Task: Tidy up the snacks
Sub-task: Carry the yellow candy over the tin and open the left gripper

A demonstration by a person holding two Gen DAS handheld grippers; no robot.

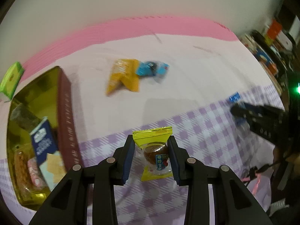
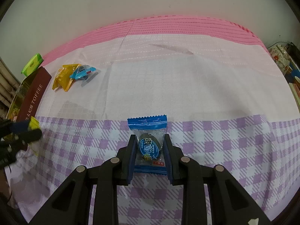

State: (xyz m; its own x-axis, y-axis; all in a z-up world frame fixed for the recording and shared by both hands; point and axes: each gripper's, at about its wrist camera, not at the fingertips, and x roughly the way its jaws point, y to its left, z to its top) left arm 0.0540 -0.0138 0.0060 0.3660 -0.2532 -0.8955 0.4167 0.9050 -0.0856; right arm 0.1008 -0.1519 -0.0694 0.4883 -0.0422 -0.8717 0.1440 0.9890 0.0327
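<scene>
Left gripper [image 1: 151, 146] jaws clamped on a yellow candy [image 1: 155, 153] near the open tin [image 1: 65, 112] at left, right gripper [image 2: 148, 146] jaws clamped on a blue candy [image 2: 149, 146] above the checked cloth [image 2: 225, 146], each packet upright between its jaws, two more packets [image 2: 75, 75] lying beyond

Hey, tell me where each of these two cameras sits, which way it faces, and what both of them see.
Left wrist: on the left gripper, looking forward along its fingers, shut on a yellow candy packet; toffee tin at left, right gripper at right.
Right wrist: on the right gripper, facing forward across the cloth, fingers shut on a blue candy packet; left gripper at far left.
Shared: the tin, the orange packet with a blue packet on it, a green box and the lilac checked cloth.
</scene>
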